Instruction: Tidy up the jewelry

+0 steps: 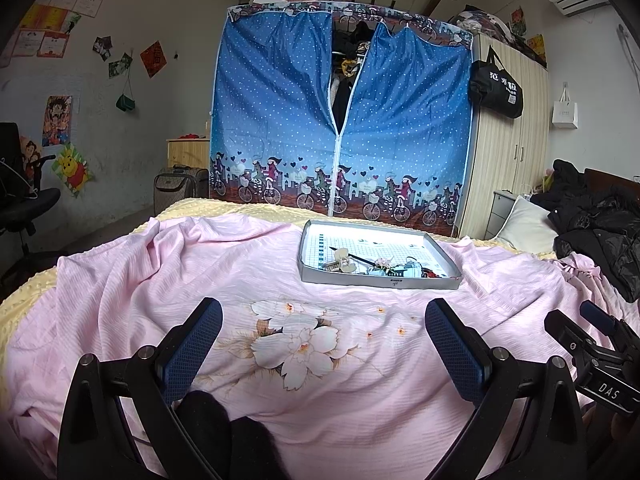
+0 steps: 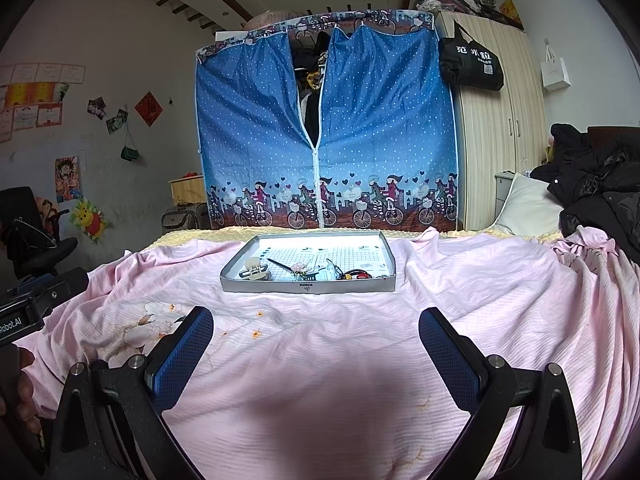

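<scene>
Pink sheet under both my grippers. Left gripper spread wide, holding nothing. Right gripper same, wide and empty. Grey tray sits ahead on the sheet, well clear of both. Cream claw clip, black stick and small mixed pieces lie along its near edge.

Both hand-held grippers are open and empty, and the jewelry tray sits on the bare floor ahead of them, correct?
Not the floor. The right wrist view shows the tray resting on the pink bedsheet. The left hand-held gripper and right hand-held gripper are indeed open and empty.
</scene>
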`<state>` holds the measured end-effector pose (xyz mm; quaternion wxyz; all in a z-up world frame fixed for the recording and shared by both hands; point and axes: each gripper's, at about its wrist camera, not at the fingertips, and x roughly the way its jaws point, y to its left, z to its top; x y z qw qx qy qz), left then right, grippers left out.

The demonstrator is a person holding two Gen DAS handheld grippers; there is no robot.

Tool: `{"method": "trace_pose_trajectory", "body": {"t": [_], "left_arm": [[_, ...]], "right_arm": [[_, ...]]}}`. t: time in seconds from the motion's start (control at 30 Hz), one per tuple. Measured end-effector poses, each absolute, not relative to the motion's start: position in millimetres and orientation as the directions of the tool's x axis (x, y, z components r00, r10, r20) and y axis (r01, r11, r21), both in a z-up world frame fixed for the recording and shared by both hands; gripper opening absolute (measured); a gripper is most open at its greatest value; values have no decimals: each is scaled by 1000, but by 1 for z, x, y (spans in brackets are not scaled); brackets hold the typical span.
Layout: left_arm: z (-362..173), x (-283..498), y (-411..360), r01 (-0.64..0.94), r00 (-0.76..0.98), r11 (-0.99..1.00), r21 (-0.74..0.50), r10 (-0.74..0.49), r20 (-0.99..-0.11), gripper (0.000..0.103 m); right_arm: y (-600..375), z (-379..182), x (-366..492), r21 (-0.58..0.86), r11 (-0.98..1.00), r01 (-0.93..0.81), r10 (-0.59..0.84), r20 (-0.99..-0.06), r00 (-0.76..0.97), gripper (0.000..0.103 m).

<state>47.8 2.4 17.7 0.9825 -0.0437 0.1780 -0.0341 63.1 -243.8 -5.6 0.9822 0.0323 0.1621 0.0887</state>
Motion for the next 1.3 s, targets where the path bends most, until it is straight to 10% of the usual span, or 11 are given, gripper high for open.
{"method": "trace_pose_trajectory", "body": {"t": [1.3], "left_arm": [[12, 48, 6, 57, 930, 994, -98, -89, -357, 100]], "right_arm": [[-242, -7, 63, 93, 982, -164, 185, -318, 930, 103]]}}
